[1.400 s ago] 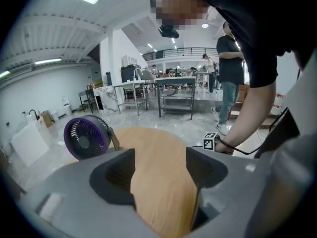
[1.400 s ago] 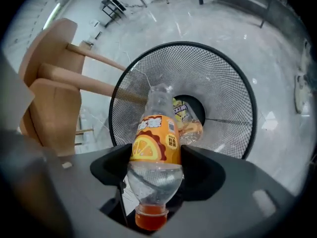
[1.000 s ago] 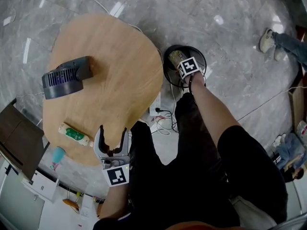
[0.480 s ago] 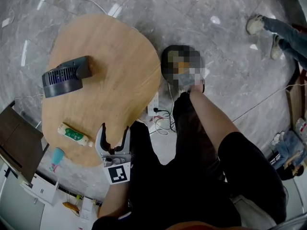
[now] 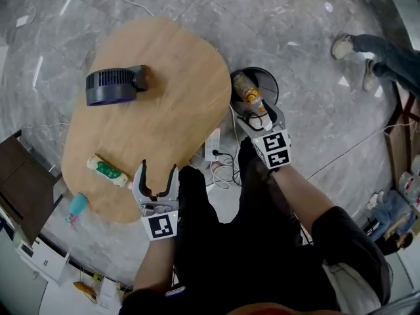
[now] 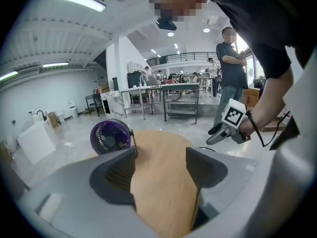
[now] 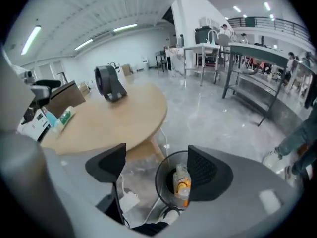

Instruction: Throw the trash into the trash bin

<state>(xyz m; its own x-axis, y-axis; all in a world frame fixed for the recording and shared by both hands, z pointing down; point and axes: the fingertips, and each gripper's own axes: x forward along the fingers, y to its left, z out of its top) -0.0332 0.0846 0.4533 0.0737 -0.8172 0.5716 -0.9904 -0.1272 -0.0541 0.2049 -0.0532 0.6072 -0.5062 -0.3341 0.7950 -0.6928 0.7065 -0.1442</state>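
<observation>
Since a second ago the right hand-held gripper (image 5: 261,119) has lifted out of the black trash bin (image 5: 276,87). Its jaws have just been opening and stand wide, with nothing between them. An orange-labelled bottle (image 5: 248,92) lies inside the bin. The left hand-held gripper (image 5: 156,176) gapes empty over the desk (image 5: 170,104) edge.

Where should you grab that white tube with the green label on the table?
Probably across its middle, on the green label, coming straight down from above. The tube lies flat on the table, long and narrow, so jaws set across its short width should fit. The open left gripper is nearest.
</observation>
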